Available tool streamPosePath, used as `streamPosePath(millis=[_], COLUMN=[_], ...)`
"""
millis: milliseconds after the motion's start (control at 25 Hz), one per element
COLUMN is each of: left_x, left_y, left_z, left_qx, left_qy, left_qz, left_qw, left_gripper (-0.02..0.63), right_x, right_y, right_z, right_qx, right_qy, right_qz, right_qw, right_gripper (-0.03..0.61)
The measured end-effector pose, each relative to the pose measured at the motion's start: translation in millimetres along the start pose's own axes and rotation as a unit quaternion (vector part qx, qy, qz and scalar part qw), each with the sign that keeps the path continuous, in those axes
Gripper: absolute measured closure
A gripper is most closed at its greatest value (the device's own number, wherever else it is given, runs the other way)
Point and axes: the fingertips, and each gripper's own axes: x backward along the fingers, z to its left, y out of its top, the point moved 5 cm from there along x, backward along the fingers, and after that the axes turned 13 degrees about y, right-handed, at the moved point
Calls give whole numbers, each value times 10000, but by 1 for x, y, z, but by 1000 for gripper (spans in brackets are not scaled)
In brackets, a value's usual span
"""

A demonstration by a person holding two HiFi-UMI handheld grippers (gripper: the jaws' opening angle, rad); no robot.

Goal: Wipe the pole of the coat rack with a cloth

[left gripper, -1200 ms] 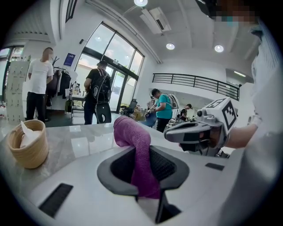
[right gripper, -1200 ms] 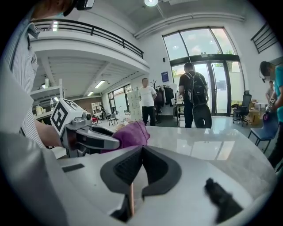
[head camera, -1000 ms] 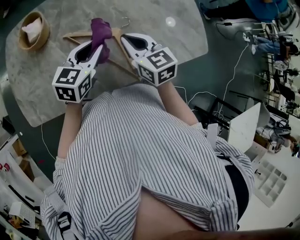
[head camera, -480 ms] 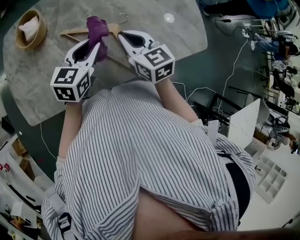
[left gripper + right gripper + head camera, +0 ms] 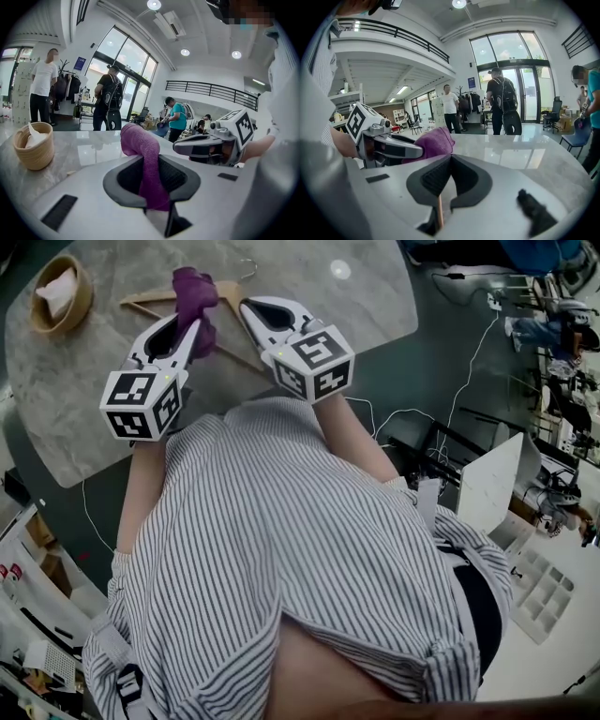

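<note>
The person, in a striped shirt [image 5: 281, 549], holds both grippers over a pale marble surface [image 5: 309, 306]. The left gripper [image 5: 194, 329] has its jaws clenched on a purple cloth [image 5: 192, 292]. In the left gripper view the cloth rises from between the dark pads and folds over in a thick roll above them. From the head view the cloth hangs over the middle of a wooden hanger [image 5: 145, 303] that lies flat on the surface. The hanger's metal hook [image 5: 247, 268] points away from the person.

The right gripper [image 5: 246, 307] sits just beside the left one, with its tip at the hanger's middle, close to the cloth. In the right gripper view its jaws are pressed together on a thin wood-coloured strip [image 5: 439, 213]. This is probably part of the hanger, though only a sliver of it shows between the pads. The same view shows the cloth bunched just past the jaws, next to the left gripper's body.

A round woven bowl [image 5: 33, 154] with something white in it stands on the surface, well apart from the hanger and off to the person's left. Several people stand in the hall beyond the surface, in front of tall windows.
</note>
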Motion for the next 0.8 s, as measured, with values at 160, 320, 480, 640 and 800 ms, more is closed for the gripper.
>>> streamPosePath(millis=[160,320,480,640,800], left_x=[0,-1,-2,-4,-3], left_y=[-1,-1,-2,-4,-4], left_z=[-1,-2,-2,-2,-2], left_qx=[-15,-20,-16,-14,-3], left_qy=[-20,-34,-66,-90,-88], left_qz=[18,29,83,100,124], left_qw=[10000,10000,9999,9999,9999], left_gripper=[524,524,523,525,525], right_x=[0,0,0,-1,-1], right_y=[-2,-2,-2,-5,-6], right_z=[0,0,0,-2,-1], right_qx=[7,9,7,-10,-30], right_qy=[14,13,-15,-39,-27], right_qz=[41,56,71,85,134], right_qw=[10000,10000,10000,10000,9999], right_gripper=[563,563,563,563,563])
